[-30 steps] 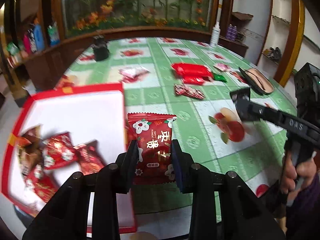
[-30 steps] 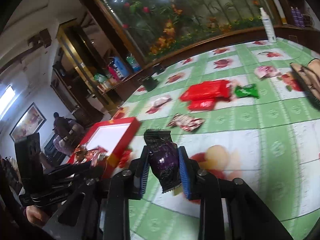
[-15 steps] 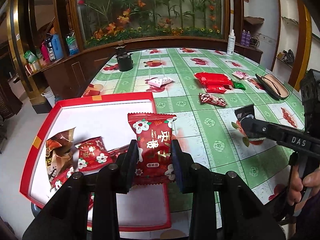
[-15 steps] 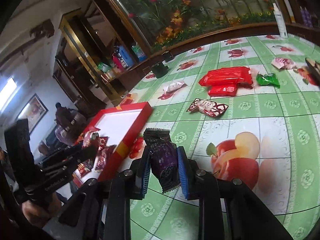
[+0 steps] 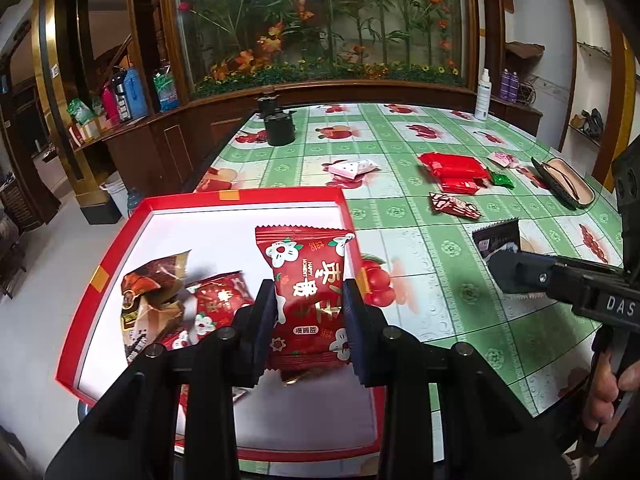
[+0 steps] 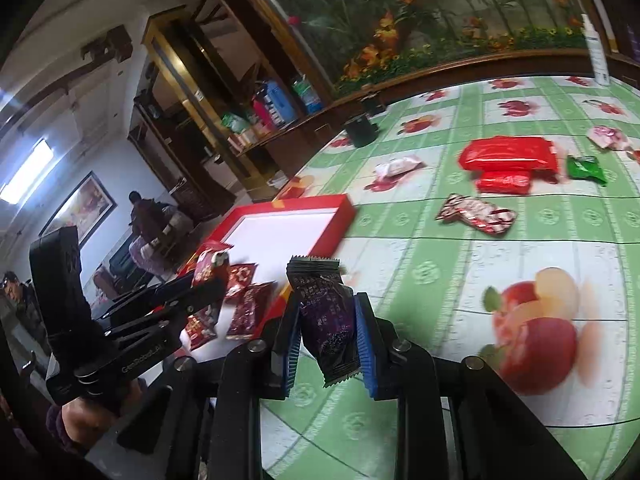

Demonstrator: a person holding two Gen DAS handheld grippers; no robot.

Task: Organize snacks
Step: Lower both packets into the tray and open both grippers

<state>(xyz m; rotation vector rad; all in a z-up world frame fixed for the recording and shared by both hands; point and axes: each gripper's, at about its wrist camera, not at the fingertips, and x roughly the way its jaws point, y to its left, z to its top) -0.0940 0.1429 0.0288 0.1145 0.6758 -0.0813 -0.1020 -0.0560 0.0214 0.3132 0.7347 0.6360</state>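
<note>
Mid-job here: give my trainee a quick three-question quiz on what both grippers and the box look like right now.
1. True or false: the left gripper holds a red floral packet.
2. What colour is the packet in the right gripper? A green B dark purple C white
3. Fill in: the red box already holds several ____.

Key: 1 true; 2 B; 3 packets, near its left end.

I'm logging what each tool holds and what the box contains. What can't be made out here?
- Left wrist view: the red packet and left tool hide part of the red box floor.
- Right wrist view: print on the purple packet in the right tool is too small.
- Right wrist view: box packets are blurred.
</note>
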